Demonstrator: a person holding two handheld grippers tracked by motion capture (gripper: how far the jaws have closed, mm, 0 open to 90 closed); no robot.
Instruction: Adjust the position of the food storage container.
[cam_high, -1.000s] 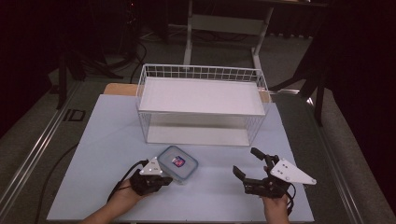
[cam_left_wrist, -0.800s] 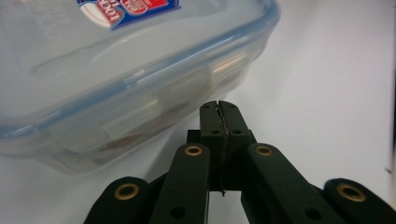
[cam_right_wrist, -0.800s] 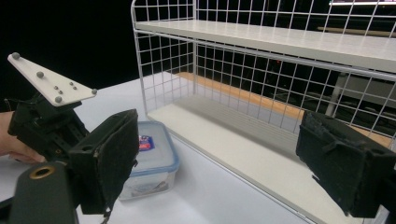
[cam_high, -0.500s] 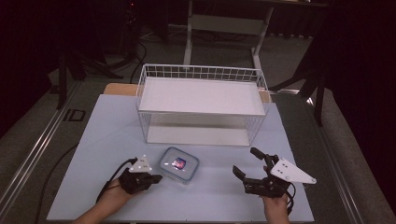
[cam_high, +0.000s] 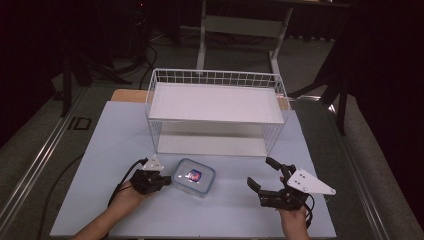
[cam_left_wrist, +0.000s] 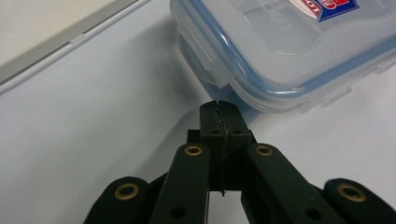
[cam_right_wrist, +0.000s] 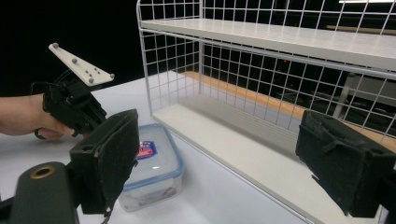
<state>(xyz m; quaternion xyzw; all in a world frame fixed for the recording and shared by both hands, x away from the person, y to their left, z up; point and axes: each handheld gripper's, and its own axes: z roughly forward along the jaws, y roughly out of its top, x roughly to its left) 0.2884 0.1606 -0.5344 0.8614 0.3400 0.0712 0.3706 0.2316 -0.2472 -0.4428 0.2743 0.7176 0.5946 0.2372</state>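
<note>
Left claw (cam_high: 162, 181) low on the pale surface (cam_high: 100, 150), jaws pressed together with nothing between them. In the left gripper view the closed tips sit just short of a corner of the food container (cam_left_wrist: 289, 46), at its base; whether they touch it I cannot tell.

Container (cam_high: 194, 176): clear plastic box, blue-rimmed lid clipped on, red-and-blue label on top. It lies flat on the surface just to the right of the left claw, between the two claws and nearer the left one.

Right claw (cam_high: 265, 176) jaws spread wide, nothing held, resting low in the person's hand, well apart from the container on its right side. Its own view has the container (cam_right_wrist: 154, 172) ahead past its left jaw, with the left claw (cam_right_wrist: 88, 122) beyond.

White wire rack (cam_high: 216, 112) with a flat shelf board stands beyond both claws, on the far side of the container.
</note>
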